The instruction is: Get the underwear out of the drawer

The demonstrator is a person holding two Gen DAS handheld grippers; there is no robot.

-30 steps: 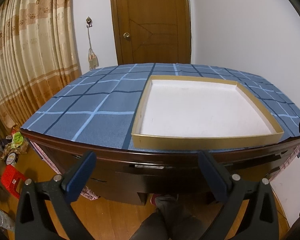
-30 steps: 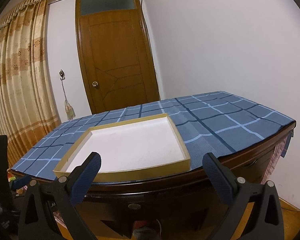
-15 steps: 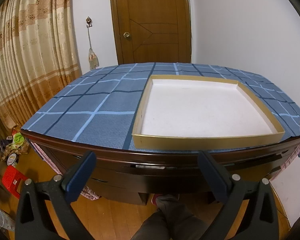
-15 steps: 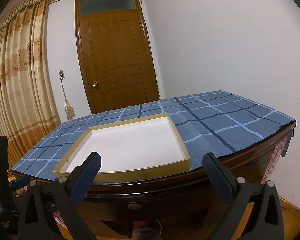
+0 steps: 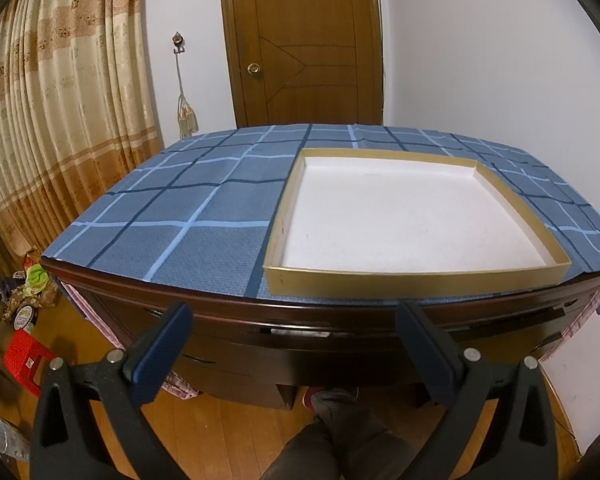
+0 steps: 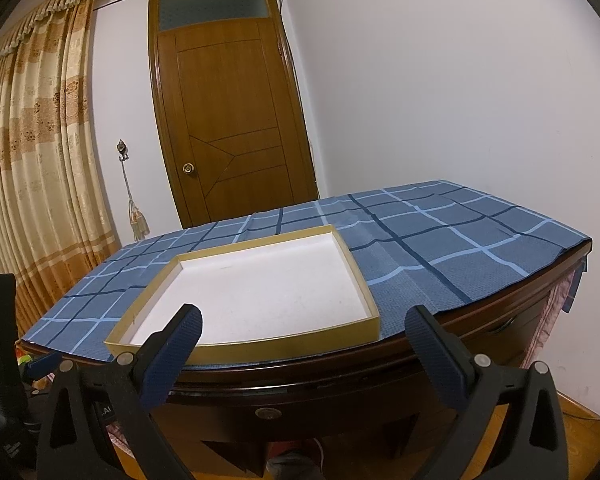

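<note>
Left wrist view: the left tool [image 5: 294, 322] hangs with its fingers spread wide and nothing between them, in front of the desk's [image 5: 340, 312] near edge. A shallow gold-rimmed tray [image 5: 416, 280] sits at the near right edge on the blue checked cloth [image 5: 172, 216]. The drawer [image 5: 300, 330] below shows a narrow gap; no underwear visible.

Right wrist view: the right tool [image 6: 304, 330] is likewise spread and empty, before the tray [image 6: 284, 346] and the drawer knob [image 6: 267, 413].

A dark wooden table [image 5: 340, 312] carries a blue checked cloth [image 5: 188, 208], and on the cloth lies a shallow gold-rimmed tray [image 5: 416, 282] with a white floor.
</note>
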